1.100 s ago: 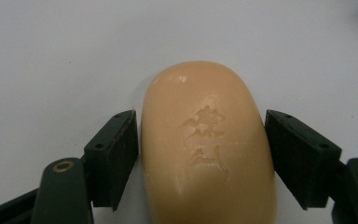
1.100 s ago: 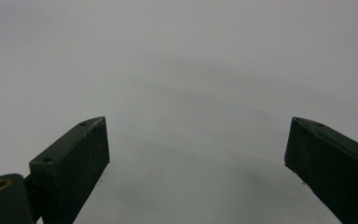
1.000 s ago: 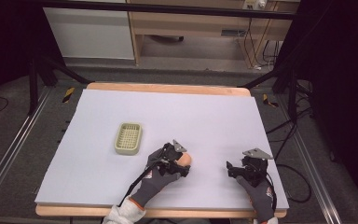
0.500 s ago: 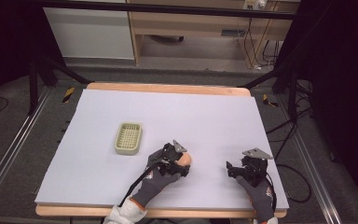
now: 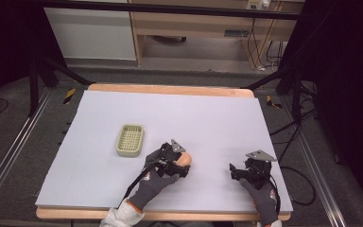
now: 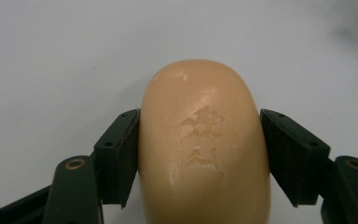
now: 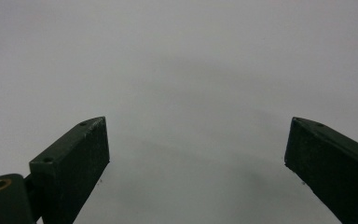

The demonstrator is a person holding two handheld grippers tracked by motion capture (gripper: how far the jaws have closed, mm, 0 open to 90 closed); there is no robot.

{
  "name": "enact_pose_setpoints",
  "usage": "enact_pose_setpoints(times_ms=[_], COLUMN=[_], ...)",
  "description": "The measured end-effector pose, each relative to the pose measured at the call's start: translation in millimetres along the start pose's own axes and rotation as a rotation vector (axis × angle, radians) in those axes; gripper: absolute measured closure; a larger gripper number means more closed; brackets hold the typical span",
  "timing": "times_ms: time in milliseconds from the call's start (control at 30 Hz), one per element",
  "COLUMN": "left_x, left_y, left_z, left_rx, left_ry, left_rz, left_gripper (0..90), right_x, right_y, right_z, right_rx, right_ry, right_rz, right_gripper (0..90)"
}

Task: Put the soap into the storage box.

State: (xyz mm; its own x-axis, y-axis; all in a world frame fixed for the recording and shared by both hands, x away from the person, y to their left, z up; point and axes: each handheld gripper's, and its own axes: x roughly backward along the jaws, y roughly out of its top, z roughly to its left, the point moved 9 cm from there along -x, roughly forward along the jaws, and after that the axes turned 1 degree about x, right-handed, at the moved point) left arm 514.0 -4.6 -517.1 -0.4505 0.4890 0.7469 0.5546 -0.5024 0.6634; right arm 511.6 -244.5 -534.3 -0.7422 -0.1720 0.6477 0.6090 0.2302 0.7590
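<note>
Pale lilac sheeting is covering the surface [image 5: 208,118], and a wooden edge is showing along its far and near sides. On the near middle part of that sheet, a tan bar of soap [image 6: 205,149] is lying between the jaws of the left gripper [image 6: 200,158]; in the high view the soap [image 5: 185,160] is peeking out at the right end of that gripper [image 5: 177,163]. Both black jaws are pressing against the bar's long sides, one on each flank, so the left gripper is clamping the soap. Raised characters are showing on the bar's upper face, and its rounded far end is sticking out past the jaw tips. A gloved hand [image 5: 153,182] is wrapping around the gripper body from the near edge.

Just to the left of it and a little farther from the person, a pale green slotted soap dish [image 5: 130,140] is sitting on the sheet, apart from the gripper.

Well to the right, the right gripper [image 5: 246,170] is resting low over bare sheet; its jaws are standing wide apart with nothing between them [image 7: 198,144].
</note>
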Motion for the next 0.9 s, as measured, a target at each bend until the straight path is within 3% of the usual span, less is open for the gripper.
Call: enact_pose_setpoints(times_ms=[300, 900], left_x=[17.5, 54.3], left_y=[1.1, -10.8], left_z=[3.6, 29.7], left_rx=[-0.007, 0.027], left_ry=[0.0, 0.017], left_rz=[-0.017, -0.06], left_gripper=[31.5, 31.7], right_x=[0.2, 0.3], right_y=[-0.1, -0.2], right_z=[0.0, 0.3], right_rx=[-0.004, -0.011], right_ry=[-0.001, -0.001], right_rz=[0.0, 0.0], right_gripper=[6.7, 6.8])
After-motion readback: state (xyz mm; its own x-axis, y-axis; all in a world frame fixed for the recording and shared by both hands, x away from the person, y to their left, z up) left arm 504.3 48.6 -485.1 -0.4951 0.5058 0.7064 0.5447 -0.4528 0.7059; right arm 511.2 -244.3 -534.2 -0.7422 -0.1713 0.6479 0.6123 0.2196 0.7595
